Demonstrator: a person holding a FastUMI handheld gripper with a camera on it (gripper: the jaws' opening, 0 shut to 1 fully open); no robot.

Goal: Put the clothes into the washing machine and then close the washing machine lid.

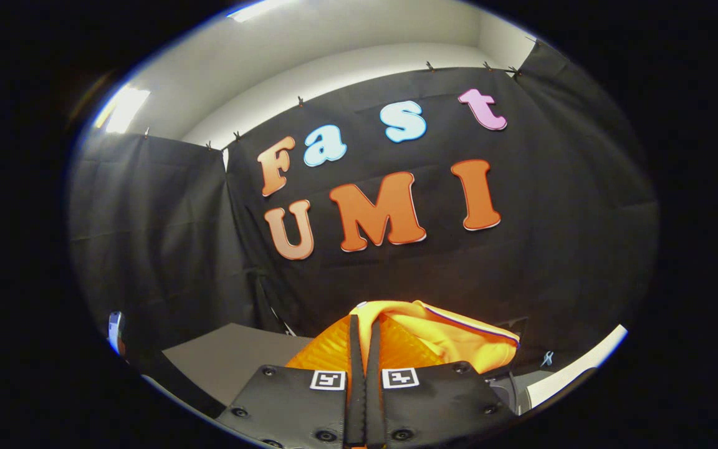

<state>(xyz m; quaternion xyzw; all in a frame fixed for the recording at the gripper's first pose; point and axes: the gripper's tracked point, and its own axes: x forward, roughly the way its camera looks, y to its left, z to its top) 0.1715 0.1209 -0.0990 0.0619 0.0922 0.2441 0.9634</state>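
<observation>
We've got the gripper point(364, 337) pinched tight on the orange garment point(440, 343) — held up high. Let's keep squeezing and carry it slowly so the loose fabric doesn't snag on the way in.

The gripper point(364, 330) pinches an orange garment point(440, 340) between nearly closed fingers, cloth bunching toward one o'clock.

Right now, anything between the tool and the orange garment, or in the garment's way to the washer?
Nothing between them: the tool is shut on the orange garment, which bunches up around and beyond its fingers. The garment hides what lies just ahead, so its way to the washer can't be judged.
</observation>
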